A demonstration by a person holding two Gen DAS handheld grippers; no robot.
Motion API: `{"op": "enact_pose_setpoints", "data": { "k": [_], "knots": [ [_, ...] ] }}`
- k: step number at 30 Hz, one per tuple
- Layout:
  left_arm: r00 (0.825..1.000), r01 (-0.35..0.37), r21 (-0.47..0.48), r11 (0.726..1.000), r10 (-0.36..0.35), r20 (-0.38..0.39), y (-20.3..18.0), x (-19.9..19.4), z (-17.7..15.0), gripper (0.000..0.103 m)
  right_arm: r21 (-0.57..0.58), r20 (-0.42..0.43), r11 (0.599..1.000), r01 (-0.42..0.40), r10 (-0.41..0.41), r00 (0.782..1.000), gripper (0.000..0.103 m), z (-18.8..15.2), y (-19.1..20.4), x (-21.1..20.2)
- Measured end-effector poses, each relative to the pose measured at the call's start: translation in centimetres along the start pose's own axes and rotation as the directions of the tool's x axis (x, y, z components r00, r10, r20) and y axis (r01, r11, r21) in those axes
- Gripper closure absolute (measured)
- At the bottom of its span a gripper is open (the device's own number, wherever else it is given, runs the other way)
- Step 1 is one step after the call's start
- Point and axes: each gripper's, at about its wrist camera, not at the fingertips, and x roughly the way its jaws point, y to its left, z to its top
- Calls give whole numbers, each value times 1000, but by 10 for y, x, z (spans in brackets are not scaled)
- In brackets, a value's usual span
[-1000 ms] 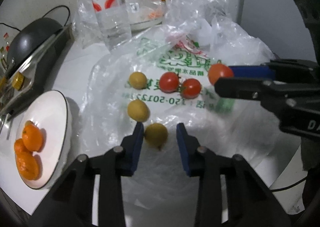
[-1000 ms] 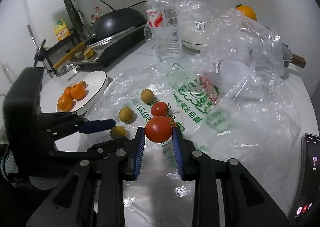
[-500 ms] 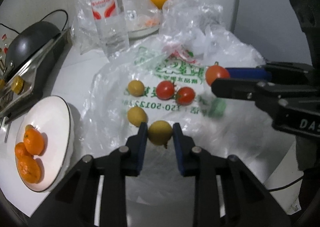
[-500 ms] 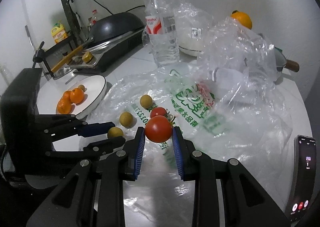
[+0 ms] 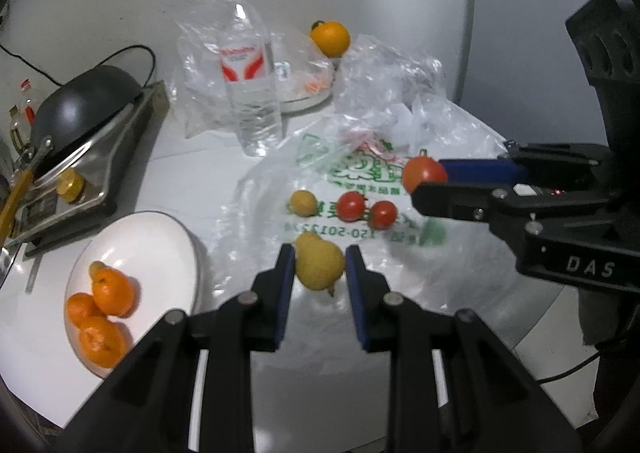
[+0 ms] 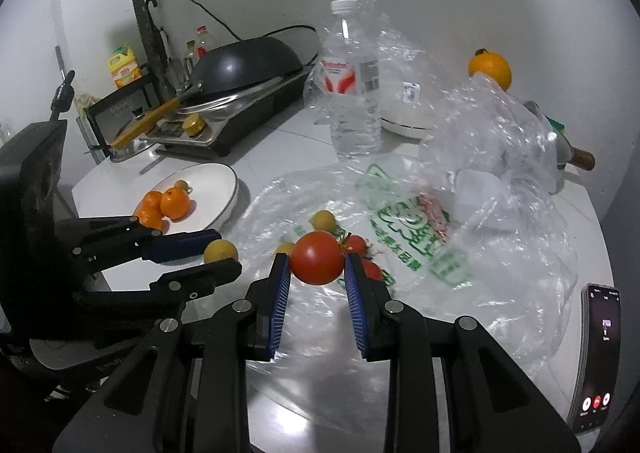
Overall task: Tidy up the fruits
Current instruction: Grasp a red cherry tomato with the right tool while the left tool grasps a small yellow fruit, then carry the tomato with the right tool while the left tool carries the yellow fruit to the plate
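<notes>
A yellow fruit (image 5: 320,266) is gripped in the left claw (image 5: 319,267), pinched between the blue pads (image 5: 285,273) near their tips, so that it is carried clear of the bag (image 5: 360,221) below it. A tomato (image 6: 317,258) is gripped in the same way by the right claw (image 6: 317,265), stem turned to the claw's right; the hold across the widest part appears chosen so the round skin is kept from slipping out.

Ahead of the left claw, two small tomatoes (image 5: 366,209) and another yellow fruit (image 5: 303,203) are left lying on the printed bag, which is spread flat over the worktop (image 5: 192,177) and seems to serve as the unloading spot. To the left of that claw, close by, a plate (image 5: 160,237) is set with three oranges (image 5: 102,313) grouped at its near edge; the bare part is probably meant for further fruit, though it cannot be told which kind belongs there. Farther ahead a bottle (image 5: 248,73) stands upright, and beyond it a larger orange (image 5: 330,38) rests by a bowl under clear wrapping. To the right claw's far right, a phone (image 6: 596,357) lies at the worktop's edge, well apart from the fruit.

Both fruits are judged to be on their way to sorting.
</notes>
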Motion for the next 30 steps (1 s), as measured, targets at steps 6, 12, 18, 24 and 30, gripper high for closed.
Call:
{"op": "enact_pose_setpoints", "data": {
  "k": [6, 12, 18, 24, 30],
  "knots": [
    [1000, -14, -23, 1000, 14, 15, 24, -12, -10, 77, -24, 3, 1000, 2, -2, 1000, 73, 9, 22, 6],
    [999, -34, -44, 998, 36, 36, 54, -23, -16, 77, -51, -4, 999, -3, 2, 1000, 73, 19, 47, 19],
    [997, -54, -68, 996, 57, 50, 83, -27, -21, 76, -70, -14, 997, -9, 8, 1000, 73, 27, 69, 32],
    [995, -71, -71, 995, 75, 61, 114, -34, -21, 76, -77, -12, 997, -13, 12, 1000, 73, 40, 85, 47],
    [993, -87, -64, 994, 91, 73, 142, -34, -16, 76, -87, -9, 996, -22, 21, 1000, 73, 53, 102, 62]
  ]
}}
